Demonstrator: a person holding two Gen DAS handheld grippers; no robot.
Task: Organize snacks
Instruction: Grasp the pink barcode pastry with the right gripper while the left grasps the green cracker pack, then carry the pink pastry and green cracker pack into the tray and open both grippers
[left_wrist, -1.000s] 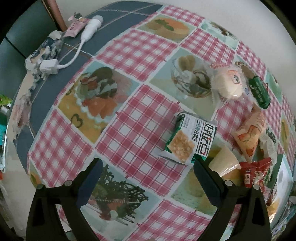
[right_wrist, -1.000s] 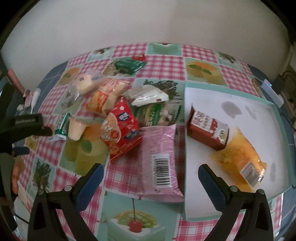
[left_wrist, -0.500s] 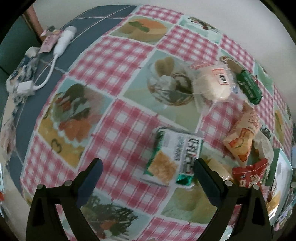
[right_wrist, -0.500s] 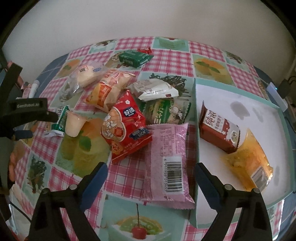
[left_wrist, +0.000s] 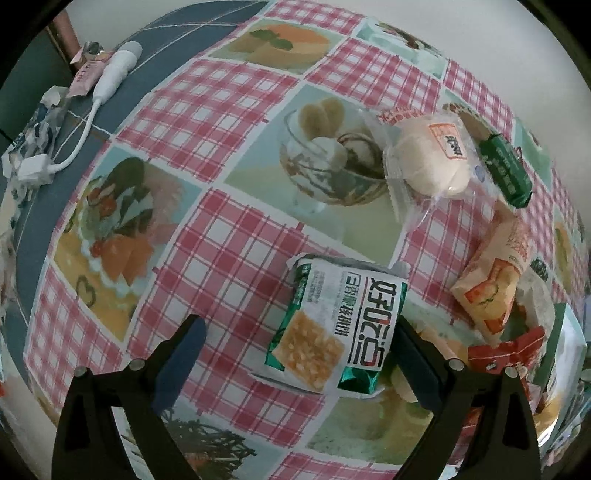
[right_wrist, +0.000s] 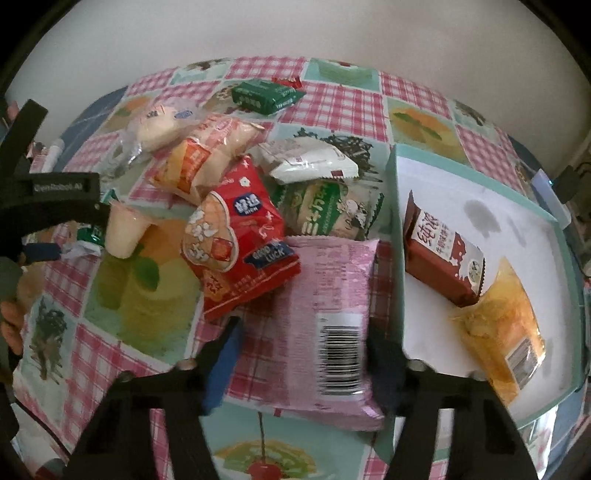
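My right gripper (right_wrist: 303, 354) points down at a pink snack packet (right_wrist: 328, 295) lying barcode-up beside the tray (right_wrist: 397, 258). Its jaws are closing with the packet between them. The right finger is at the packet's edge, and a gap remains on the left. My left gripper (left_wrist: 295, 358) hovers over a white and green cracker packet (left_wrist: 340, 325). It stands wide and is closing slightly. Its right finger is next to the packet's right edge, while the left finger is well clear.
The white tray holds a brown carton (right_wrist: 439, 254) and an orange packet (right_wrist: 498, 332). Several snacks are piled on the checked cloth: a red packet (right_wrist: 240, 240), a jelly cup (right_wrist: 123, 232), a wrapped bun (left_wrist: 428, 162) and a green packet (left_wrist: 506, 170). A white cable (left_wrist: 110, 77) lies far left.
The right jaws have narrowed a lot around the pink packet as the gripper sank. The left gripper came down and across, so the cracker packet now lies between its fingers.
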